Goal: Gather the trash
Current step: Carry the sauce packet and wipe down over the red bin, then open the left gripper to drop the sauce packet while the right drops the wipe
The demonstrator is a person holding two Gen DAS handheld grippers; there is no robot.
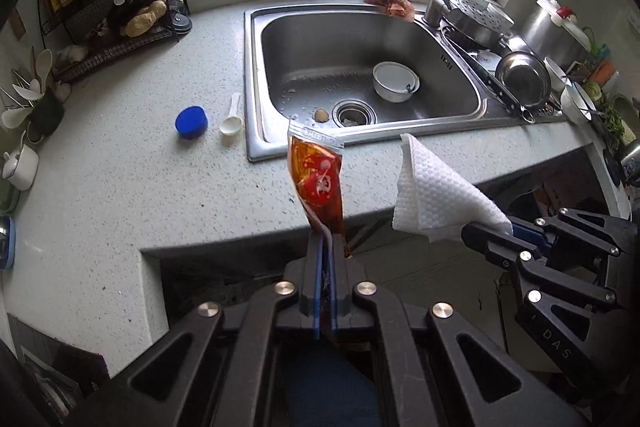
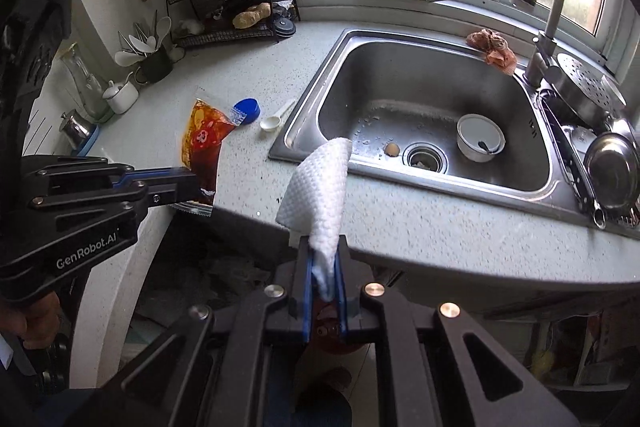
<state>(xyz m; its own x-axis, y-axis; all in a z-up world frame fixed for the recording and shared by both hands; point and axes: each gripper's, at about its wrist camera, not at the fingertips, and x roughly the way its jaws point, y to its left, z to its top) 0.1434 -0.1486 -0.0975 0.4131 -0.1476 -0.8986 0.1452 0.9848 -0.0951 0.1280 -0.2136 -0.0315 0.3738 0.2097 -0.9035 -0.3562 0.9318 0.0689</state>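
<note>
Left wrist view: left gripper (image 1: 326,243) clenches a red-orange sauce packet (image 1: 318,183) upright over the counter edge; at 3 o'clock, right gripper (image 1: 480,233) pinches a white paper towel (image 1: 432,195). Sink (image 1: 256,83) at 12 o'clock, blue cap (image 1: 191,123) at 10.

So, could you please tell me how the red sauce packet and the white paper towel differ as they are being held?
The glossy red sauce packet sits in the left gripper; the white embossed paper towel sits in the right gripper. The packet is a printed plastic pouch with dark liquid inside; the towel is plain and matte. The packet stands narrow and stiff, while the towel fans out in a soft fold. Both are clamped at the bottom end and held off the speckled counter.
</note>
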